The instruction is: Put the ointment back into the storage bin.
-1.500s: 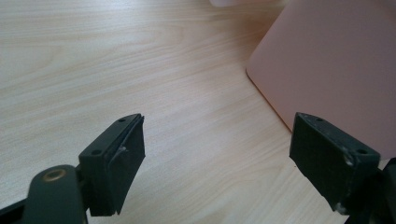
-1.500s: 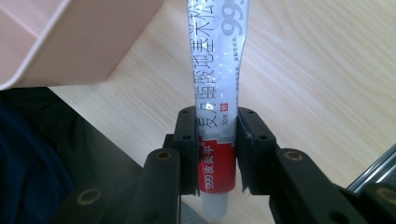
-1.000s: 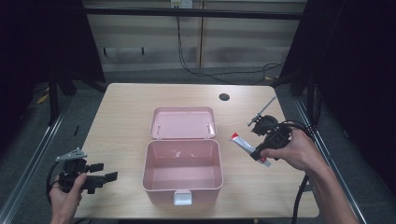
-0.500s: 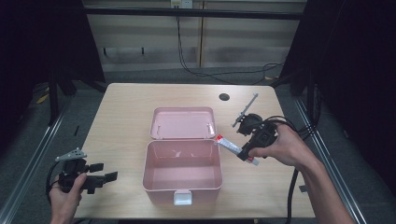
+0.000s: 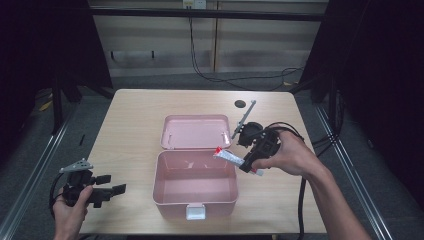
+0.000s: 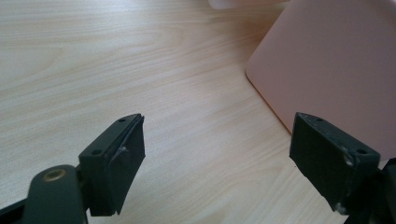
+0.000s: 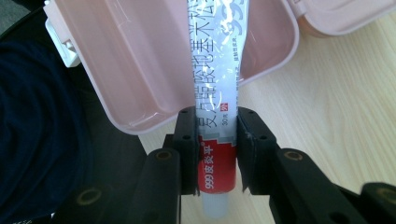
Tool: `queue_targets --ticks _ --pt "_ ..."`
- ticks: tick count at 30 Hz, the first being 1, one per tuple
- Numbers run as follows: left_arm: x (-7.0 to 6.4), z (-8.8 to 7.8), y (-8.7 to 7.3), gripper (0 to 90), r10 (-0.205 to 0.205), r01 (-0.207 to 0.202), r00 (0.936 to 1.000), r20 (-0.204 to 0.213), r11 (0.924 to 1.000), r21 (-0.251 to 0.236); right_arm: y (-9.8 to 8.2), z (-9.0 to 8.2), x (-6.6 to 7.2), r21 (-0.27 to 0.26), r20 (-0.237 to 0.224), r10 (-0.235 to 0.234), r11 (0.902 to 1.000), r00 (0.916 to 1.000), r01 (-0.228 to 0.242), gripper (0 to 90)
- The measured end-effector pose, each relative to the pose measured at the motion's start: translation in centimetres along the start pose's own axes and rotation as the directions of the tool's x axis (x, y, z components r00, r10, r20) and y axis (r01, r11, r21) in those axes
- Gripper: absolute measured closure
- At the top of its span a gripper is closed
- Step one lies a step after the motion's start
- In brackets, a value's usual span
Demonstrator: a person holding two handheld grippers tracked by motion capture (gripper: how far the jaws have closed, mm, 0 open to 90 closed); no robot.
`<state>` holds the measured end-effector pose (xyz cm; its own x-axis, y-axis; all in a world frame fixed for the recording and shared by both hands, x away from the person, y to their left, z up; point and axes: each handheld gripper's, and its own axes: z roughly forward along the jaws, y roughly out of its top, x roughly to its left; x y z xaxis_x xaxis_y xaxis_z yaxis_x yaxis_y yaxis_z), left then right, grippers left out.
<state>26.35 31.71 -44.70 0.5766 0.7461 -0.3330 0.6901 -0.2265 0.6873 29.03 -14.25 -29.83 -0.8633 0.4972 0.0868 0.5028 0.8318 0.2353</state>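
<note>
The worktop (image 5: 140, 120) looks like pale wood-grain laminate, smooth with a faint sheen. The pink box (image 5: 195, 197) is moulded plastic, smooth and slightly glossy inside, with soft highlights on its walls; its white latch looks like plastic too. The tube (image 7: 215, 88) has a shiny, slightly crinkled white skin with a red printed band and a translucent plastic cap. The right hand-held gripper (image 7: 215, 154) and left hand-held gripper (image 6: 217, 158) are matt black plastic with brass-coloured screws.

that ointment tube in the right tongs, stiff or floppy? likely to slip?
Probably soft: the ointment tube is a flattened, glossy laminate. It sticks out past the right tongs without drooping, so likely light. The glossy skin may slip, though the pads clamp it from both sides.
</note>
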Motion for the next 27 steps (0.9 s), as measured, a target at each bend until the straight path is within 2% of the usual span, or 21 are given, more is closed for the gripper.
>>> queue_targets --ticks 8,11,17,20,25,27 --pt "0.0 -0.1 0.0 18.1 -0.006 0.006 1.0 0.0 1.0 -0.005 1.6 0.7 1.0 0.017 -0.005 -0.042 0.999 0.9991 0.042 71.4" --pt "0.0 -0.1 0.0 18.1 -0.006 0.006 1.0 0.0 1.0 -0.004 2.2 1.2 1.3 0.029 -0.018 -0.075 0.9967 0.997 0.076 71.5" --pt "0.0 0.0 0.0 18.1 -0.001 0.001 1.0 0.002 1.0 -0.004 3.3 1.8 1.7 0.035 -0.024 -0.089 0.9954 0.9958 0.09 71.4" --pt "0.0 -0.1 0.0 18.1 0.004 -0.004 1.0 0.0 1.0 -0.001 4.1 2.4 2.3 0.05 -0.037 -0.128 0.9902 0.991 0.13 71.4" --pt "0.0 0.0 0.0 18.1 0.002 -0.002 1.0 0.0 1.0 -0.003 5.0 3.1 2.7 0.083 -0.047 -0.136 0.9867 0.9896 0.14 71.4" --pt "0.0 0.0 0.0 18.1 0.001 -0.001 1.0 0.001 1.0 -0.003 5.2 3.5 2.7 0.081 -0.056 -0.139 0.9865 0.9888 0.143 71.4"
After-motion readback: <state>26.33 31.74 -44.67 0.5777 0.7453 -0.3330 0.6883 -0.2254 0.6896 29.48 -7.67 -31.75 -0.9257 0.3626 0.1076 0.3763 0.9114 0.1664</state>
